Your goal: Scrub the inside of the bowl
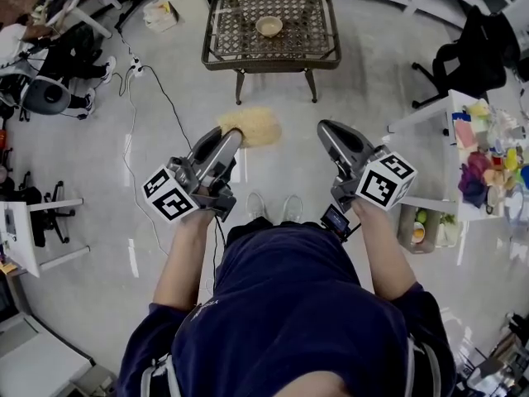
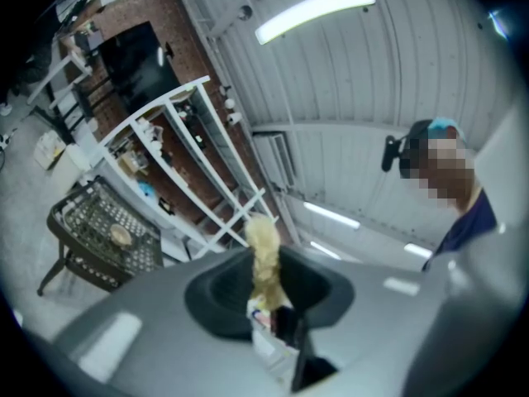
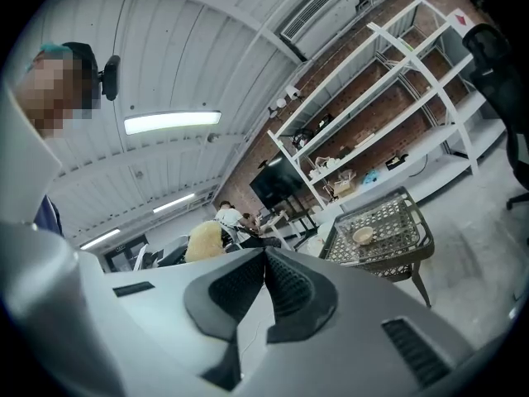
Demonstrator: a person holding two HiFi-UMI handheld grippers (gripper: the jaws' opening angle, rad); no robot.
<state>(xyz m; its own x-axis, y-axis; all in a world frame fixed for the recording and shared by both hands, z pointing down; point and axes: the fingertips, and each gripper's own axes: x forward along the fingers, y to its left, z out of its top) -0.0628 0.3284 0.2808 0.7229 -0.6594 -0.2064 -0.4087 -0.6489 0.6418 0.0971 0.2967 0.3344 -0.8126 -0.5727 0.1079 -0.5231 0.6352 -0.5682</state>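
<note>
Head view looks down on a pale floor [image 1: 372, 89] where a person stands, with a mesh-topped worktop [image 1: 270, 59] ahead and both arms held out toward it. The left claw [image 1: 231, 135] is clamped on a yellow scrubber [image 1: 252, 126], which the left gripper view shows pinched edge-on between the jaws and poking out past their tips. The right claw [image 1: 324, 129] is closed on nothing, and the right gripper view shows its ribbed pads pressed together with no gap. The bowl [image 1: 269, 26] sits upright near the middle of the worktop, alone there. It is well apart from both claws, with bare floor in between. It lies straight ahead of the person, on a line that runs between the two claws, and the scrubber's tip is a little closer to that line than the right claw is. Scrubbing has not begun. By my reading, the next move calls for closing that gap, then bringing the scrubber down into the bowl's open top from above, perhaps with the right claw steadying the rim.
</note>
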